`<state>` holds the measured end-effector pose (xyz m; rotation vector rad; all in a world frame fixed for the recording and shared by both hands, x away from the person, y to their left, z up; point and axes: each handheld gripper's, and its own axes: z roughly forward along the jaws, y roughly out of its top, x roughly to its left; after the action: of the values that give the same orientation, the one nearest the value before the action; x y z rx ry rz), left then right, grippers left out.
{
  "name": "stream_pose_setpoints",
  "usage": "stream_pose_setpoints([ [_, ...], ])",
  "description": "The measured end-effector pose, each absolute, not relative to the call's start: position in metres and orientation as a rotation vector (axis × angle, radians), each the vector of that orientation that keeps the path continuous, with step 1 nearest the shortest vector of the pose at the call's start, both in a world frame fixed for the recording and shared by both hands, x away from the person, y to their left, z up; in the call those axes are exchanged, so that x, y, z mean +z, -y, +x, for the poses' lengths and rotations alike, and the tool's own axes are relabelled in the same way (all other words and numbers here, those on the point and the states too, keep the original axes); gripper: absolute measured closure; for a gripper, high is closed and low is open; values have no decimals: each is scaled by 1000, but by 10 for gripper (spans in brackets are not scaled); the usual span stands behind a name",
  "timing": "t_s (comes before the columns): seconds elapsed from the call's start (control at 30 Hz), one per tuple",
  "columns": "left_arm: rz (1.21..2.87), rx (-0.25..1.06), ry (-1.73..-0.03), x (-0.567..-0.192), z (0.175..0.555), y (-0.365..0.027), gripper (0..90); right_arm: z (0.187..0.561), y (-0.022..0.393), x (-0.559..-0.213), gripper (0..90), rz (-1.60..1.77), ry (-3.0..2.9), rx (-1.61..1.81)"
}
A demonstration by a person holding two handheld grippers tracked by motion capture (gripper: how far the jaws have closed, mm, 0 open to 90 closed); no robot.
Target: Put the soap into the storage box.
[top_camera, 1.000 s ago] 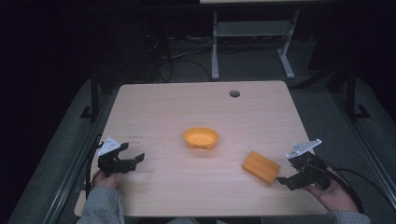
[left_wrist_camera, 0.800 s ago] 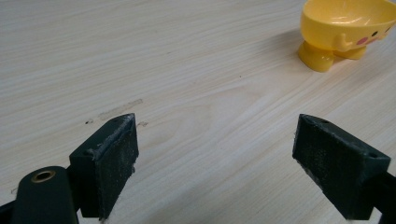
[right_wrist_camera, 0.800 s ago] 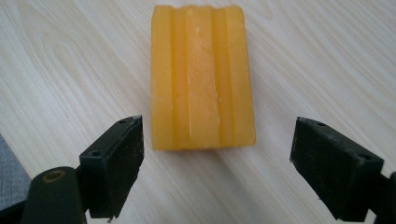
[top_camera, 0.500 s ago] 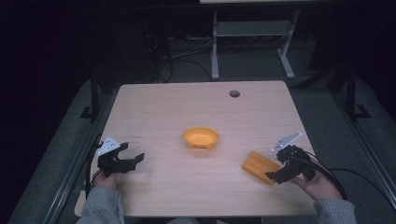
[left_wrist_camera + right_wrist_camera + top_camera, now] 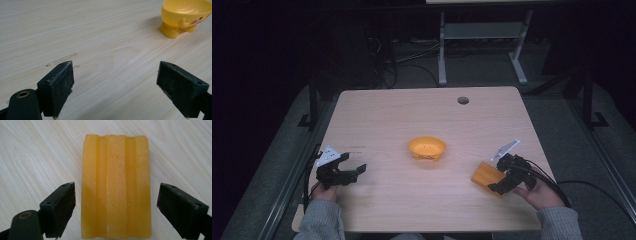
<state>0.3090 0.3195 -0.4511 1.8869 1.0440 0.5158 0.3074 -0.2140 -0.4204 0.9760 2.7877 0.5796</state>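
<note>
yellow sponge (image 5: 116,186) sits between my wide right claw (image 5: 125,207); i'd centre, lower to the table (image 5: 412,115), then squeeze its long sides. left claw (image 5: 120,87) wide, idle.

**Right gripper closer to the block**

Moved from near the right edge of the tabletop (image 5: 377,115) toward the orange block (image 5: 486,176): right gripper (image 5: 501,181) now over the block's near end. Jaws wide apart, one on each long side of the block, not touching it. Right hand (image 5: 539,192) shifted along with it.
</note>
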Motion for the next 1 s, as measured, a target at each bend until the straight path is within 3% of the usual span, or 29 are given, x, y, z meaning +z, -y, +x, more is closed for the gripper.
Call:
stream_pose_setpoints([
  [1.0,1894,517,-1038,-451,309,-320,138,323,195,-450,170,951,-2850,449],
])
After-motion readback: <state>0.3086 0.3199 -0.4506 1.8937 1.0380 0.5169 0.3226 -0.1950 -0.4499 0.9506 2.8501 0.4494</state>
